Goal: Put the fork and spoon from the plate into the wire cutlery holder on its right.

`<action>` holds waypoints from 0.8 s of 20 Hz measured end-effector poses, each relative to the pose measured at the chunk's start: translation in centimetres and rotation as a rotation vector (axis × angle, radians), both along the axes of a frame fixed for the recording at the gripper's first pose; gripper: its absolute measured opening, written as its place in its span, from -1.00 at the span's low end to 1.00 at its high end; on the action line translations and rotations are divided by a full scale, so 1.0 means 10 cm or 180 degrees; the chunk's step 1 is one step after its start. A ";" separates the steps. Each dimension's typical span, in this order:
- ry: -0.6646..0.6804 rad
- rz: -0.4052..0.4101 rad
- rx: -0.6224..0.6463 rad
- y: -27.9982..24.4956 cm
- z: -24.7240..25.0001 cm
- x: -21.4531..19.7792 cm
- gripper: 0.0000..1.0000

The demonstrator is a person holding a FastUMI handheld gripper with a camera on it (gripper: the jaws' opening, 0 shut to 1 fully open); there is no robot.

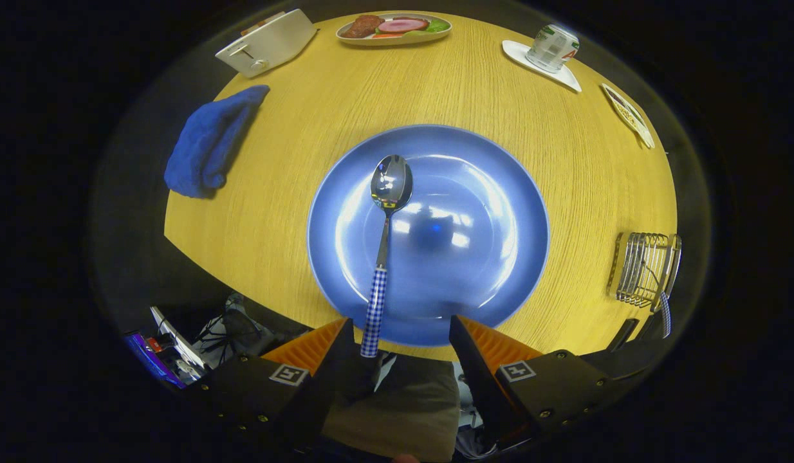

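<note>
Gripper (401,325) is hanging above the near edge of the round yellow wood-grain table (294,128), jaws spread wide and holding nothing. The glossy round blue plate (493,193) is lying just ahead of the fingers. On it the metal spoon with the blue-and-white checked handle (385,238) is resting with its bowl toward the plate's centre and its handle end overhanging the near rim, close beside the left finger.

The open wire cutlery holder (645,267) is standing well to the right of the plate; a checked handle (665,314) is sticking out at its near side, probably the fork, already delivered.

Judgement: step in hand is picking up the spoon. Best approach is shifting the gripper left until the checked handle sits centred between the fingers, lowering, and closing on the handle rather than the thin neck, since the handle looks broader and less slippery.

Risk: clipping the plate rim on the way down.
</note>
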State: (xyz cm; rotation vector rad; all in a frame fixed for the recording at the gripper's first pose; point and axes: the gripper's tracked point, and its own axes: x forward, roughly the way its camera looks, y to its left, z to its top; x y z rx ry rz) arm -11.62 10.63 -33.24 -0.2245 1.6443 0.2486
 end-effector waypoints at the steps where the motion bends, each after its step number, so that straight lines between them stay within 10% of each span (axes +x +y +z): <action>1: 0.0013 0.0005 -0.0043 -0.02 -0.04 0.01 0.84; 8: 0.0216 0.0051 -0.0085 -0.06 -0.23 0.00 0.72; 14: 0.0272 0.0233 -0.0134 -0.22 -0.30 0.02 -0.85; 16: 0.0278 0.0327 -0.0037 -0.21 -0.27 0.01 -0.85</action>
